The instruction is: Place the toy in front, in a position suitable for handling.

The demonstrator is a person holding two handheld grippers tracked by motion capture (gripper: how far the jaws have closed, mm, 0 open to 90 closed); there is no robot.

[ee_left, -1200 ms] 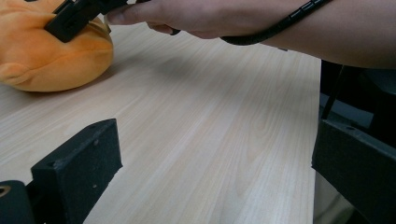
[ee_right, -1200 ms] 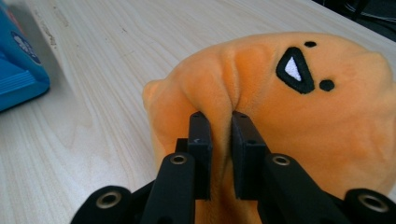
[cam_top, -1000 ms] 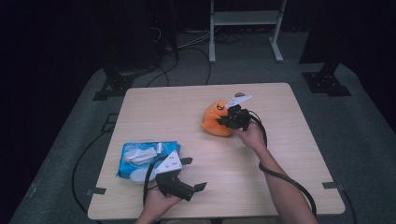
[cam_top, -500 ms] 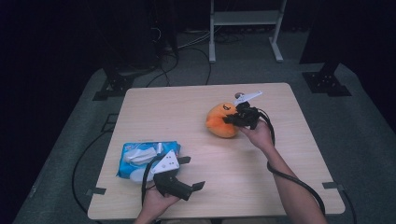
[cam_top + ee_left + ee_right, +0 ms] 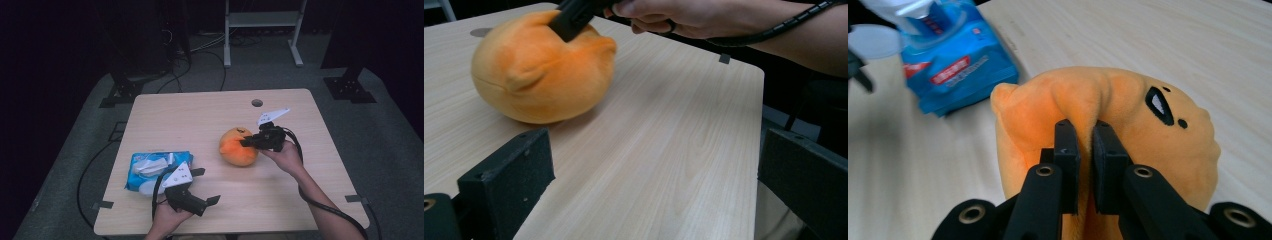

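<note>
Plush: a round orange plush toy (image 5: 238,147) with black stitched face marks lies on the pale wooden bench (image 5: 200,115), right of the middle in the high view, its underside on the wood.
Right gripper: the right gripper (image 5: 1086,134) comes at the plush from the right in the high view; its black fingers (image 5: 1066,150) are pinched together on a raised fold of the orange fabric on top of the toy, with only a thin ridge of plush between them.
Right hand: the person's right hand (image 5: 285,156) wraps the gripper body, a black cable trailing back along the forearm.
Left gripper: the left gripper (image 5: 202,187) sits near the bench's front edge, left of the plush and well apart from it; its fingers (image 5: 509,177) stand wide apart with nothing between them, the toy lying farther off ahead of them.
Pack: a blue soft plastic wipes pack (image 5: 150,170) with a white lid lies just beside the left gripper, toward the bench's left front corner.
Bench detail: a small round hole (image 5: 257,103) sits near the far edge.
</note>
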